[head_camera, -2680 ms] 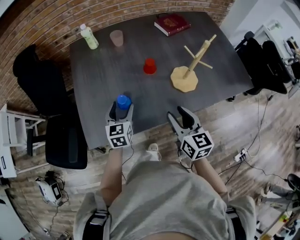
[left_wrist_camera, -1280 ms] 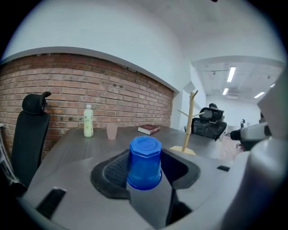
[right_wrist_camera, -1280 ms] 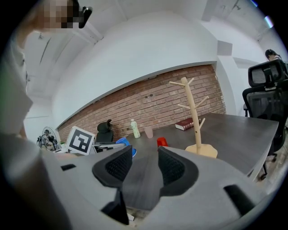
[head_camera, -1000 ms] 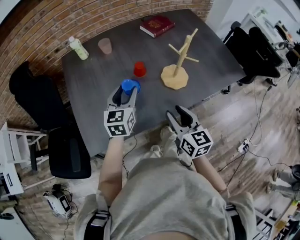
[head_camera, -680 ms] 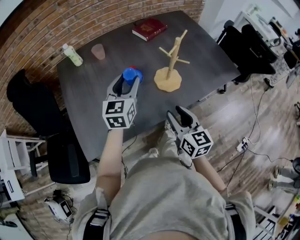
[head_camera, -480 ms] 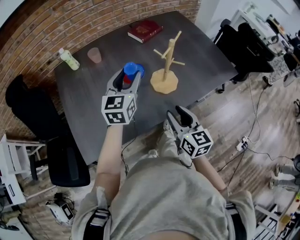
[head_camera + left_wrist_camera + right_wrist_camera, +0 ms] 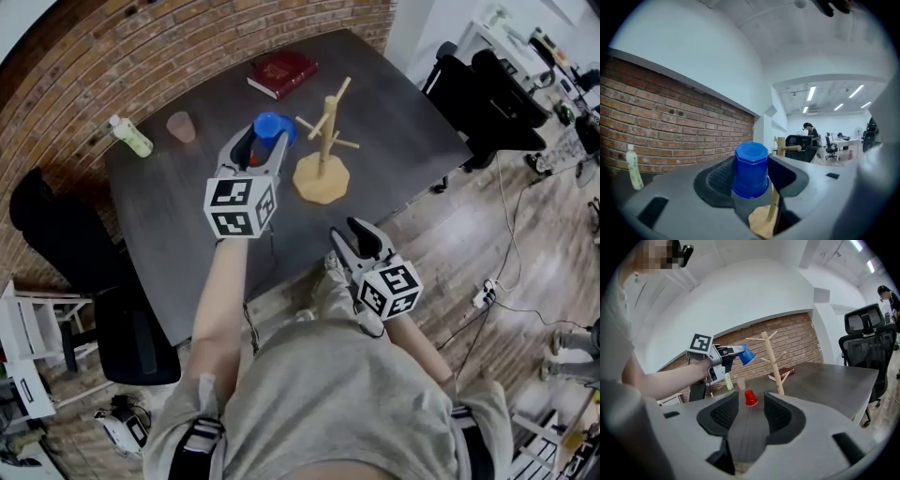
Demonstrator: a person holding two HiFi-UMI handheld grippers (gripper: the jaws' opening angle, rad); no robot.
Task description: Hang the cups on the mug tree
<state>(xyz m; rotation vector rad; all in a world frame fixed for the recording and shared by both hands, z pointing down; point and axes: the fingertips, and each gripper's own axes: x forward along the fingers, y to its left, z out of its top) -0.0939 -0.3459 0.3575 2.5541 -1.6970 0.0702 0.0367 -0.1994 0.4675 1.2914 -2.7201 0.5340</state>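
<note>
So the left gripper (image 7: 262, 147) is clamping the blue cup (image 7: 751, 169) between its pads and holding it up in the air over the desk (image 7: 187, 220). From the right gripper view the cup is sitting tilted, close to the upper pegs of the wooden mug tree (image 7: 322, 157) but not touching any of them. The tree itself is standing upright on its round base, about mid-desk.

The right gripper (image 7: 751, 415) is hanging back off the near edge of the desk, close to the person's body, with its jaws apart and nothing in them. Looking through them you're just seeing the red cup (image 7: 750, 398) sitting upside down, well away on the desk.

A pink cup (image 7: 181, 126) and a small bottle (image 7: 128, 136) are sitting near the brick wall side, and a red book (image 7: 281, 72) is lying at the far edge.
</note>
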